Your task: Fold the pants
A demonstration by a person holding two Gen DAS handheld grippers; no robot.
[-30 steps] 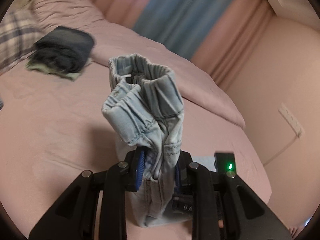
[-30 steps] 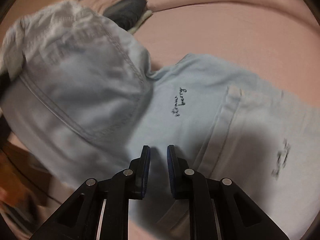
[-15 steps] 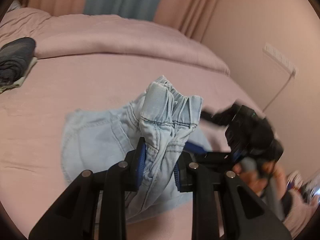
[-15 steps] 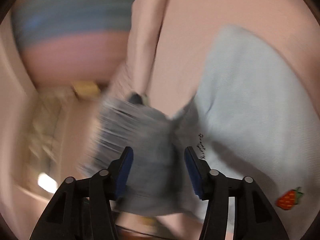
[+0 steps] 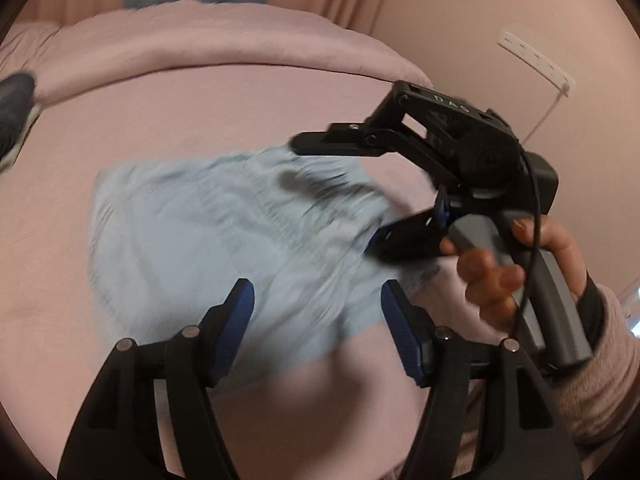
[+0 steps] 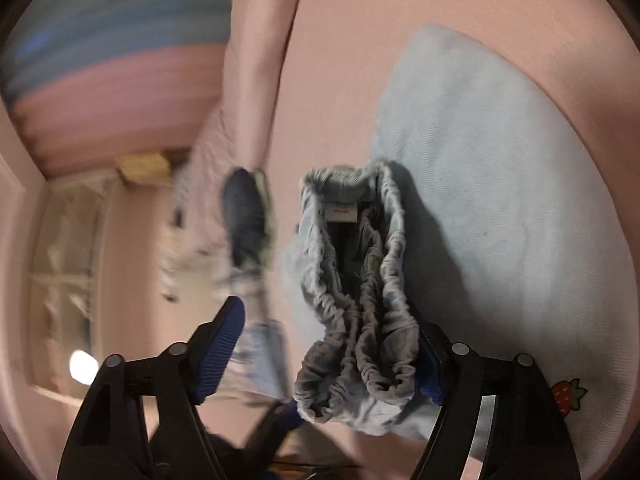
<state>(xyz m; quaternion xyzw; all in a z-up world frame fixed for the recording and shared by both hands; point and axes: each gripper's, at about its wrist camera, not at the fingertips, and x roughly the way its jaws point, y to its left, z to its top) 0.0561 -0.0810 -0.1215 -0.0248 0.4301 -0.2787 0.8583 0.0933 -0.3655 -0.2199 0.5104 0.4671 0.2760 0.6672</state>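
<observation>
Pink bed (image 5: pixel 168 120) carries light-blue denim pants (image 5: pixel 224 232); both grippers, left (image 5: pixel 318 312) and right (image 6: pixel 332 348), just opening, fingers apart, waistband unclamped between them.

The light-blue denim pants (image 5: pixel 224 248) lie on the pink bedsheet (image 5: pixel 200 116), folded over, with the gathered elastic waistband (image 6: pixel 356 292) toward 3 o'clock in the left wrist view. A long pink bolster (image 5: pixel 192 40) runs behind them at 12 o'clock. A dark folded garment (image 5: pixel 14 100) sits well apart at 9 to 10 o'clock. The pink wall (image 5: pixel 500 8) stands at 1 o'clock.
</observation>
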